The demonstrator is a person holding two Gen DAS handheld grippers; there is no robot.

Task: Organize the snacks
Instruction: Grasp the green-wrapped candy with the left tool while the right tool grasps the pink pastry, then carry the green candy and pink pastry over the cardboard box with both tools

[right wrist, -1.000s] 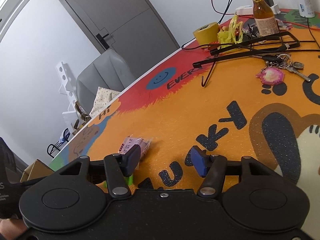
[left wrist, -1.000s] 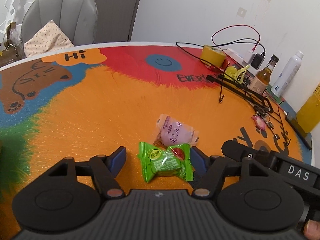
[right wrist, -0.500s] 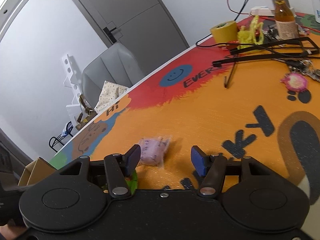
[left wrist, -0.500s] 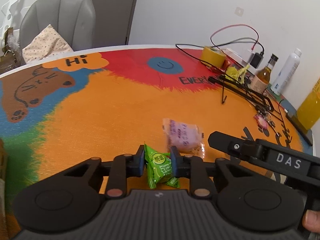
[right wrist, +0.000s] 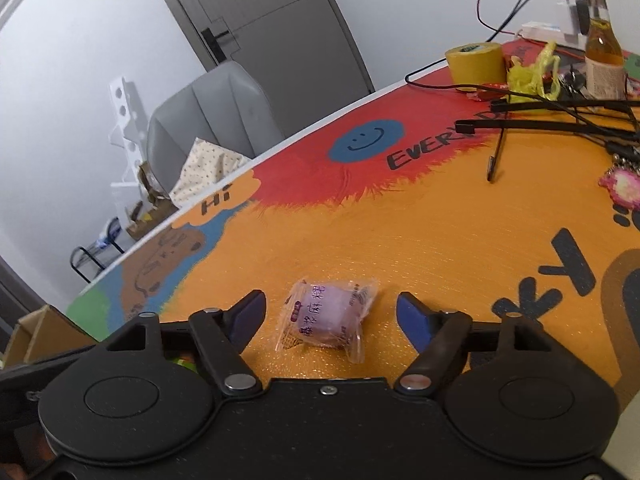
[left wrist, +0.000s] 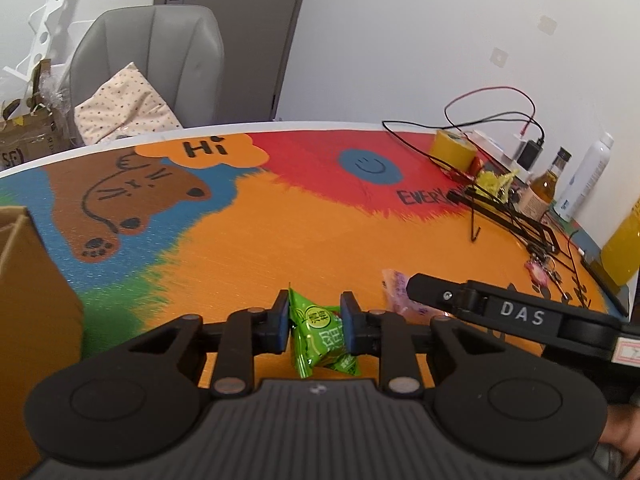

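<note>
The left hand-held gripper (left wrist: 314, 326) is clamped on a green snack packet (left wrist: 320, 338), its blue pads (left wrist: 283, 322) pressing the wrapper from both sides, and the packet hangs between them above the orange part of the counter (left wrist: 280, 248). Just to its right, the black arm of the right hand-held gripper (left wrist: 516, 316) crosses the left wrist view, partly hiding a pink snack packet (left wrist: 394, 288) that lies on the counter.

In the right wrist view, the right hand-held gripper (right wrist: 330, 312) has its jaws apart and opening. The pink snack packet (right wrist: 330, 318), a clear wrapper with purple print, lies flat on the counter between the blue pads (right wrist: 412, 316), touching neither.

At the left edge stands a brown cardboard box (left wrist: 28, 280). Farther back, the counter shows a painted bear, a "Hi" bubble and a blue smiley. Along the far right edge sit a yellow tape roll (left wrist: 454, 152), tangled black and red cables (left wrist: 492, 108), an amber bottle (left wrist: 546, 186), a white bottle (left wrist: 584, 176) and a set of keys (right wrist: 622, 178). Beyond the counter stands a grey chair (left wrist: 160, 60) with a dotted cushion (left wrist: 126, 108).
</note>
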